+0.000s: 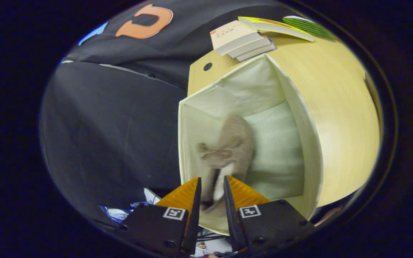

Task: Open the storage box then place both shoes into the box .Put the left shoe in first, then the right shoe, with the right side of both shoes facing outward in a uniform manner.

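Note:
A cream fabric storage box stands pulled out of a light wooden cabinet, its top open toward me. A beige-grey shoe with a bow of laces hangs down inside the box near its left wall, toe pointing deeper in. My gripper is above the box's near rim and is shut on the shoe's heel end, both fingers pressing on its collar. The shoe is blurred, so I cannot tell which side faces outward.
The wooden cabinet lies to the right of the box, with a stack of books and a yellow-green booklet on its far end. Black cloth hangs left of the box. Some paper and plastic clutter lies below the fingers.

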The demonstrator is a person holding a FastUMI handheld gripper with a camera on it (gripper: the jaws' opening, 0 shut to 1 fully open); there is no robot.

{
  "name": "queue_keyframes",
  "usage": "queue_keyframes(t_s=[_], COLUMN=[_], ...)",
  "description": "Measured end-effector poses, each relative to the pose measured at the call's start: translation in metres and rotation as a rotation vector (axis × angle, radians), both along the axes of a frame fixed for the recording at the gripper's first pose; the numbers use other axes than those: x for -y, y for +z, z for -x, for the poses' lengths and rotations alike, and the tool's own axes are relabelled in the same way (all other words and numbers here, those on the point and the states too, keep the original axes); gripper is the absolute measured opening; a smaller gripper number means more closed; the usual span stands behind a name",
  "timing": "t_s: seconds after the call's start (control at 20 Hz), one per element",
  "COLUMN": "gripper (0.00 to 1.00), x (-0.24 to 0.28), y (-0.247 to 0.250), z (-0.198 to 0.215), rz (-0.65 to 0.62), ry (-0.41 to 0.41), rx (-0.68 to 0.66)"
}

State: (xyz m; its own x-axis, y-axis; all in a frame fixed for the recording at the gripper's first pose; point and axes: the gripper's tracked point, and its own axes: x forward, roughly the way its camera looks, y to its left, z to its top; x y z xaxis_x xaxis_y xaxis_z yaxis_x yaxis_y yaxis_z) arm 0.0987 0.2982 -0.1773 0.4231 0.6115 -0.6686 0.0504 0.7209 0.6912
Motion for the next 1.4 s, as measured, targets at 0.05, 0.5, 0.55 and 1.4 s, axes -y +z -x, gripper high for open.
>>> queue_keyframes(t_s=[0.05,0.5,0.55,1.4], gripper=[0.43,0.72,0.73,0.79], x=[-0.002,0.050,0.060,0.413], y=[0.004,0.048,0.057,0.060], z=[0.000,0.018,0.021,0.061], rz=[-0.019,0.217,0.262,0.786], ry=[0.007,0.097,0.106,-0.156], rx=[0.013,0.273,0.315,0.317])
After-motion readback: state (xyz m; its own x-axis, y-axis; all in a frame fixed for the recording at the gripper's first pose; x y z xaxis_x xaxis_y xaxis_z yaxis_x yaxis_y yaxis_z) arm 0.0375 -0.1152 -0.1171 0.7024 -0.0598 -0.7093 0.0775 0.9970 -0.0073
